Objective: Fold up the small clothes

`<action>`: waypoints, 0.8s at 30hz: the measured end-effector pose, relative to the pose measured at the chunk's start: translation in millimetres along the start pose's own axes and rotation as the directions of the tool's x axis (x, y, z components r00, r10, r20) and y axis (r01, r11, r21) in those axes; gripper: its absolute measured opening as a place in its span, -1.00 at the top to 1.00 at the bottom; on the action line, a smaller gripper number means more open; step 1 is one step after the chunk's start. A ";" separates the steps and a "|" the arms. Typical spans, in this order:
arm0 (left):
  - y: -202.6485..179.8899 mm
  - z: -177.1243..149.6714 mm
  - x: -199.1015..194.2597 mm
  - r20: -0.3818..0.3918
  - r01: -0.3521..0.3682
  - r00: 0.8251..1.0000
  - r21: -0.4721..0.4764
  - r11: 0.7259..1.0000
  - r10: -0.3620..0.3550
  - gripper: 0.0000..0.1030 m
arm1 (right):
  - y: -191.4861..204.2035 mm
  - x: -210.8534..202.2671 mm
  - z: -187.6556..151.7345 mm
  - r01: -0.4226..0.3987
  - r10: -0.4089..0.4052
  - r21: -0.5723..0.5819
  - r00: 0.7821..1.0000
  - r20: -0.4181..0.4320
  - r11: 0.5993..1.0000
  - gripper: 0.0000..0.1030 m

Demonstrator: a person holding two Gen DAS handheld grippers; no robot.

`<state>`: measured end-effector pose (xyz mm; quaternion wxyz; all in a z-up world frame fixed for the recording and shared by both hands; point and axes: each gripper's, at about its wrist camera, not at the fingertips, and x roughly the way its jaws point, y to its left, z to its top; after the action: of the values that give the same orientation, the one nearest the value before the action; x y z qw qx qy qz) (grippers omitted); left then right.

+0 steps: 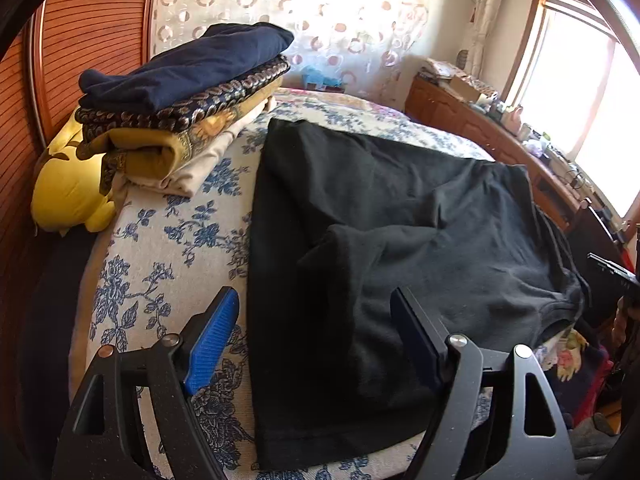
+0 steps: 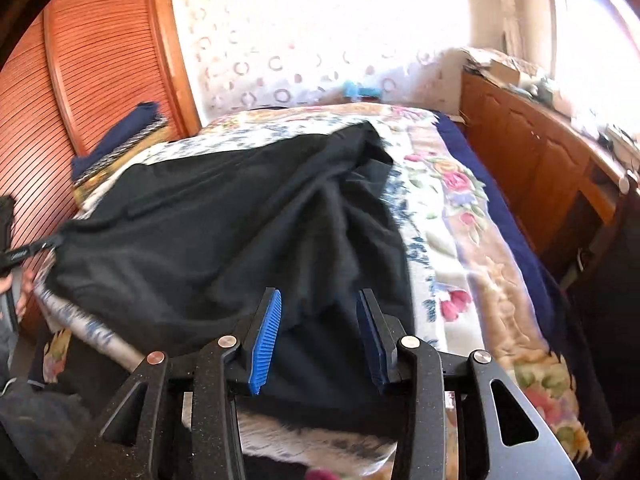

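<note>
A black garment [image 1: 420, 220] lies spread on the blue-flowered bed cover [image 1: 168, 248], with one side folded over itself and its neck opening toward the right edge of the left wrist view. My left gripper [image 1: 316, 320] hovers over the garment's near edge. Its jaws stand wide apart; the blue pads [image 1: 212, 344] press on nothing. In the right wrist view the same garment [image 2: 224, 232] lies rumpled across the bed. My right gripper [image 2: 320, 320] is partly open just above its near hem, with cloth below the gap and not pinched.
A stack of folded clothes [image 1: 180, 92], navy on top, rests on a yellow cushion [image 1: 68, 188] at the bed's far left, against a slatted wooden panel [image 1: 80, 40]. A cluttered wooden cabinet [image 2: 540, 168] runs along the bed's right side under a bright window.
</note>
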<state>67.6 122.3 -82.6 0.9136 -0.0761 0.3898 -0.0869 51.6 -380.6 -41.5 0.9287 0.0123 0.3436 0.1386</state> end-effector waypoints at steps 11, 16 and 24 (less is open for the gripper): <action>2.0 -7.3 12.4 -0.041 -0.027 0.999 -0.008 1.000 0.027 -0.53 | -6.0 41.8 4.2 -0.068 0.070 0.071 0.997 -0.030 0.995 0.93; 3.2 -7.7 13.7 -0.039 -0.031 0.999 -0.011 0.999 0.031 -0.53 | -13.6 16.9 -3.8 -0.017 0.017 0.052 1.000 0.004 0.999 0.93; 2.1 -11.4 11.6 -0.019 -0.022 1.000 -0.019 1.000 0.022 -0.33 | 2.0 7.4 -2.4 0.046 -0.046 0.008 0.999 -0.005 0.999 0.69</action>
<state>67.5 120.9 -99.0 0.9100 -0.0798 0.4001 -0.0737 54.8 -376.9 -47.8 0.9308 0.0079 0.3465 0.1158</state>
